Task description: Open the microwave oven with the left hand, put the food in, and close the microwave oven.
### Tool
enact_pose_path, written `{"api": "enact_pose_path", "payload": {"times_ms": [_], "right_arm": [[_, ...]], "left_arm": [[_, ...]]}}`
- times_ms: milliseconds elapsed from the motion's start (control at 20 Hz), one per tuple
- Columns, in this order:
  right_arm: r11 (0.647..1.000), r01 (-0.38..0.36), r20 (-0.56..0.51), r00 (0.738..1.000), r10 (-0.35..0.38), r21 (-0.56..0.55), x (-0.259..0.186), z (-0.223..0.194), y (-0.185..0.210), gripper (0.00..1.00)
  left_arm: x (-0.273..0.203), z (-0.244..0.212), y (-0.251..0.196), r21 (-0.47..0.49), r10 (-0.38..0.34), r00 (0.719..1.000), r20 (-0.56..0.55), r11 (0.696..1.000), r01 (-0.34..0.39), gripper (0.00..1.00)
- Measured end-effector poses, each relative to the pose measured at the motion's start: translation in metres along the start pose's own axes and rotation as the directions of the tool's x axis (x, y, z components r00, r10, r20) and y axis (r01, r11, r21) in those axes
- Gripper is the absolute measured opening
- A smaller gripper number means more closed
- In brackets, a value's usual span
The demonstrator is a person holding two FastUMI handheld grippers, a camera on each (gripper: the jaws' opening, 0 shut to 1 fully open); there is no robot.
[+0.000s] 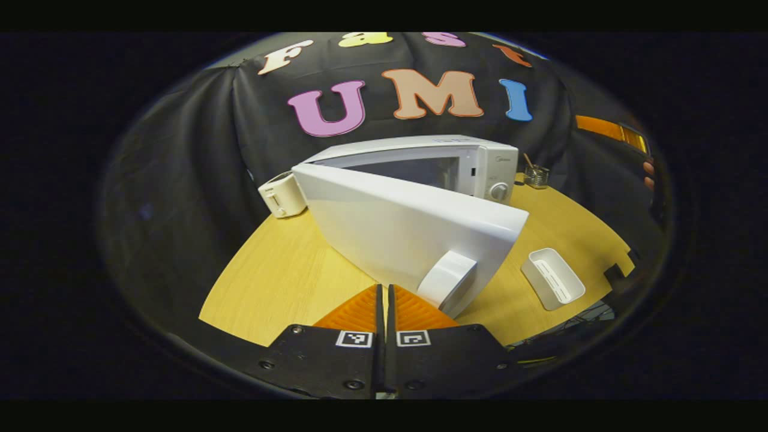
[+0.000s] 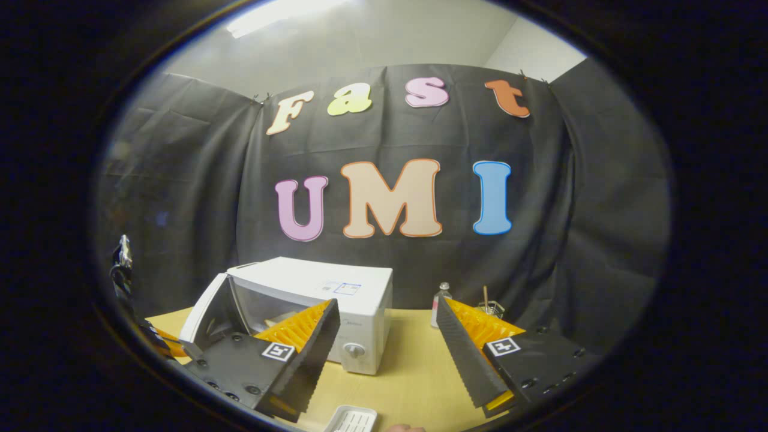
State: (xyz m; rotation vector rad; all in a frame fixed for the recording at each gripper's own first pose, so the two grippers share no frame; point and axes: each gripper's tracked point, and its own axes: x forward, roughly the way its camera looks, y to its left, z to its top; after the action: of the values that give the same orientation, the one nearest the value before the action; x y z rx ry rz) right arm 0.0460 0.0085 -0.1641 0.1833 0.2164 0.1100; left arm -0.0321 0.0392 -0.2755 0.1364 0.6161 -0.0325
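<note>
glossy white microwave oven (image 1: 420, 174), door (image 1: 408, 231) ajar

Left gripper view: looked down and forward from close above the round light wooden table (image 1: 282, 270), right at the swung-open door of the white box-shaped microwave oven (image 1: 420, 168). Right gripper view: sat farther back, aimed level. Shared: microwave oven (image 2: 324, 294), table (image 2: 408, 366), small white rectangular plastic tray (image 1: 552, 279) (image 2: 351, 419).

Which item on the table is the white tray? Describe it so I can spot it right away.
Start at the white microwave at the back of the wooden table, its door swung open toward the camera. To the right of the door's free edge lies a small white rectangular tray, flat on the wood. Unlike the boxy toaster left of the microwave, it is shallow and open-topped.
</note>
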Motion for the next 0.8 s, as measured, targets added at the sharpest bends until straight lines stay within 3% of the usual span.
{"api": "enact_pose_path", "payload": {"times_ms": [50,800], "right_arm": [[1.000,0.004,0.002,1.000,-0.004,0.010,-0.002,0.002,-0.007,0.91],[1.000,-0.006,0.031,1.000,0.006,0.000,-0.030,0.009,-0.044,0.91]], "left_arm": [[0.001,0.003,-0.004,0.009,-0.007,1.000,0.001,1.000,0.007,0.00],[0.067,0.057,-0.075,0.037,-0.086,0.996,0.009,0.996,0.085,0.00]]}}
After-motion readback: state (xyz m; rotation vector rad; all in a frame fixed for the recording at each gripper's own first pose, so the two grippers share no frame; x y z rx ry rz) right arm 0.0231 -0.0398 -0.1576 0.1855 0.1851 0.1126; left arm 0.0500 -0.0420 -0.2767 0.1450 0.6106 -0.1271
